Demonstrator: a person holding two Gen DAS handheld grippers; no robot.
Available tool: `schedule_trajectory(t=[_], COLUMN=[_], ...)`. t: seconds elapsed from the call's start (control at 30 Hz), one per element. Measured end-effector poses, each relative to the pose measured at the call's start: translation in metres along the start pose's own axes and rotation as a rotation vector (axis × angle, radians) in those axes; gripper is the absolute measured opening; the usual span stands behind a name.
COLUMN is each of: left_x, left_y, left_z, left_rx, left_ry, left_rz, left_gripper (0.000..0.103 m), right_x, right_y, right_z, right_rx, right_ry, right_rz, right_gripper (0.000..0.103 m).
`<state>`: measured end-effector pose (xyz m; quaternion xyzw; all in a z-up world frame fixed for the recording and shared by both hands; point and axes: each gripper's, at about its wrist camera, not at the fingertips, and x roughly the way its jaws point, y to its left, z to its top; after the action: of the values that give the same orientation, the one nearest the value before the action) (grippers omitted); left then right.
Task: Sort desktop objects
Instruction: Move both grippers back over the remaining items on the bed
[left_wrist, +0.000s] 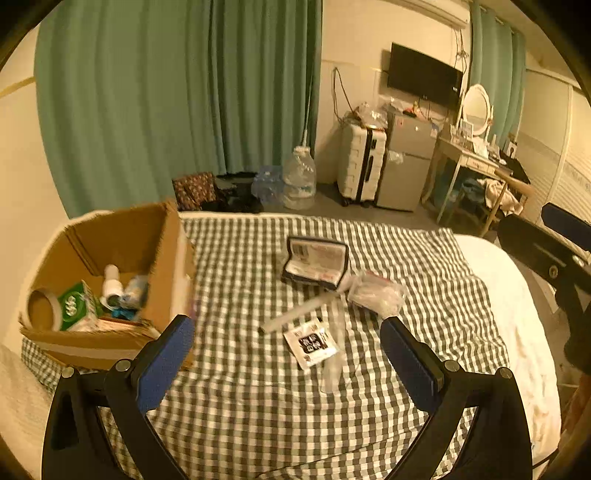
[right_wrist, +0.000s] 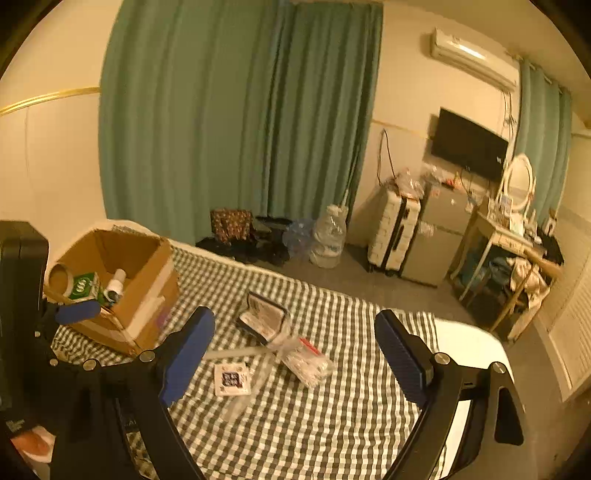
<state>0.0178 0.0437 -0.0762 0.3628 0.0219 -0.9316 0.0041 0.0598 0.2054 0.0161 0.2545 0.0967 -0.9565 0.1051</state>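
Both grippers, left gripper (left_wrist: 287, 332) and right gripper (right_wrist: 294, 328), hover with fingers wide and empty over the bed's center clutter, cardboard box (left_wrist: 162, 236) waiting left to receive sorted items.

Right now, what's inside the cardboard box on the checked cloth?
Inside the cardboard box are a roll of tape, a green carton, a white bottle and some bluish packets. Whatever lies beneath them is hidden by the pile and the near wall.
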Motion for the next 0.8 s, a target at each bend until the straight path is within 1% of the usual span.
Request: schedule_trajectory(t=[0.23, 0.33, 0.43, 0.57, 0.67, 0.8], left_x=[0.046, 0.063, 0.081, 0.103, 0.116, 0.133], left_y=[-0.011, -0.015, -0.016, -0.021, -0.024, -0.029], left_z=[-0.012, -0.016, -0.023, -0.030, -0.035, -0.038], left_rx=[0.001, 0.000, -0.019, -0.034, -0.038, -0.058], left_ry=[0.058, 0.075, 0.093, 0.106, 0.099, 0.095], left_rz=[-0.008, -0.003, -0.016, -0.019, -0.014, -0.026], left_gripper=[0.103, 0.103, 0.103, 0.103, 0.103, 0.103], right_x=[0.035, 0.053, 0.074, 0.104, 0.120, 0.143], right_y=[-0.024, -0.031, -0.043, -0.046, -0.050, -0.053], right_z=[-0.017, -0.025, -0.036, -0.049, -0.057, -0.070], right_rx=[0.033, 0.064, 0.098, 0.075, 0.056, 0.033], right_ry=[0.065, 0.086, 0.118, 0.179, 0.196, 0.224], right_rz=[-0.050, -0.042, -0.033, -0.069, -0.088, -0.104], right_gripper=[0.089, 0.089, 0.090, 0.090, 0.090, 0.090])
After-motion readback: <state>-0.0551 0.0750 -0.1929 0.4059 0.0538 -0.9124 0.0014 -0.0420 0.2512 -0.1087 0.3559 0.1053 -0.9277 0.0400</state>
